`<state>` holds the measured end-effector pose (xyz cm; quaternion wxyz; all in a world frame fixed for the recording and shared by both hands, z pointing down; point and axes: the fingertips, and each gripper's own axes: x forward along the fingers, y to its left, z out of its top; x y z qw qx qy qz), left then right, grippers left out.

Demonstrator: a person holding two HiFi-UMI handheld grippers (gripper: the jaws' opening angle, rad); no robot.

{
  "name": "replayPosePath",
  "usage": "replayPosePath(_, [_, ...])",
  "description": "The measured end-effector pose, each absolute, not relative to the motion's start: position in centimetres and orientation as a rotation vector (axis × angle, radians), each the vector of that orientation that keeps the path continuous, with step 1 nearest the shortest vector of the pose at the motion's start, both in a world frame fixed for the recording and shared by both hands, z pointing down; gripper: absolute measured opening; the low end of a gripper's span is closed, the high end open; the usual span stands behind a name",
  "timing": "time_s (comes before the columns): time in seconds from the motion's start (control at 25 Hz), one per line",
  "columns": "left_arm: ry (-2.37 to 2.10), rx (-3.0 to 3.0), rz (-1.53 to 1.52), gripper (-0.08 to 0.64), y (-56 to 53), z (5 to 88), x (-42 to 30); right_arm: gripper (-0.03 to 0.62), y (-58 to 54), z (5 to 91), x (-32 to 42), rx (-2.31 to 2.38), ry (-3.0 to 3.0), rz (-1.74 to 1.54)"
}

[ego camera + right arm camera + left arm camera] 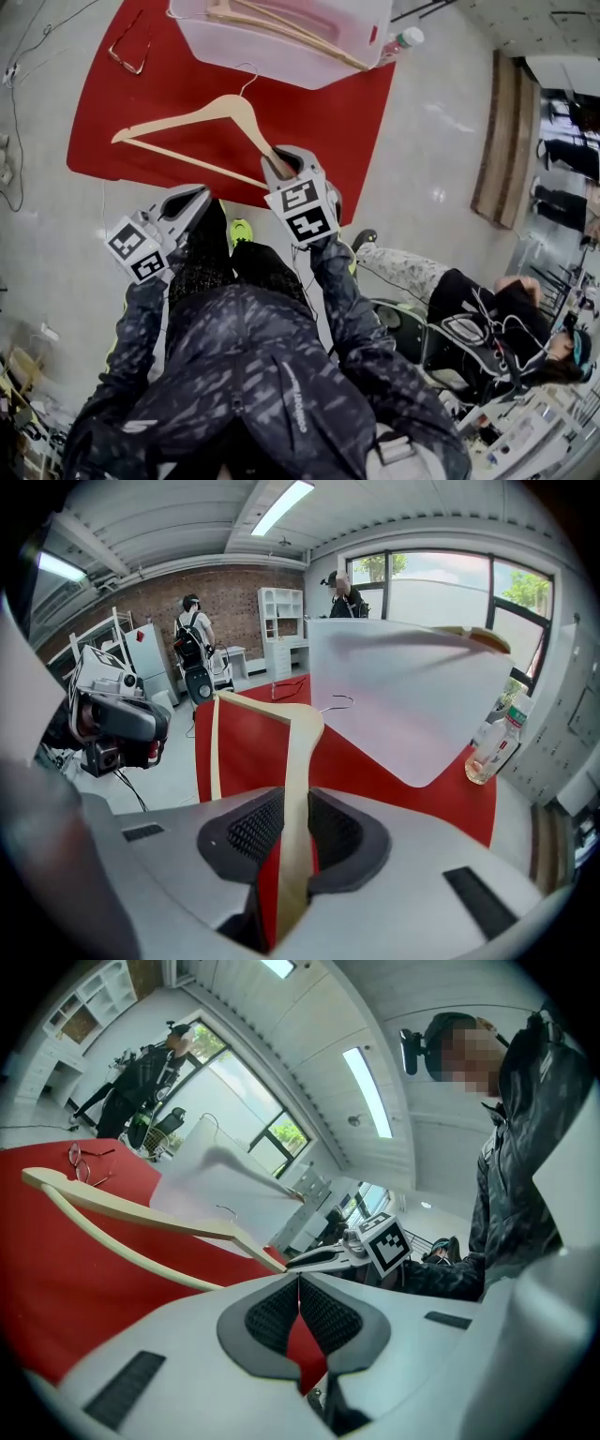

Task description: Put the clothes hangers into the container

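Hanger (pixel 202 120) of pale wood hangs at mid-frame over the red mat (pixel 122 112), one arm's end clamped in the right tongs (pixel 281 167). Lower left, the left tongs (pixel 197 199) are closed on nothing. At the top edge sits the container (pixel 309 66), a second hanger (pixel 281 23) inside.

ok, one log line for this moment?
right claw: shut on wooden hanger | left claw: shut, empty | container: another hanger already inside
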<state>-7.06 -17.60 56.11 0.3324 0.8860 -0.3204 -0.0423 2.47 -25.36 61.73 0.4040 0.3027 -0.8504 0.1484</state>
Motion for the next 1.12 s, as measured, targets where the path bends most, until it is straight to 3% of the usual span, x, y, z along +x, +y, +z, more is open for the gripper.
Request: replayPosePath(1.12, [-0.889, 2.398, -0.133, 0.012, -16.8, 50.4, -4.7, 0.086, -25.1, 47.9, 5.1, 0.843, -2.281, 0.337])
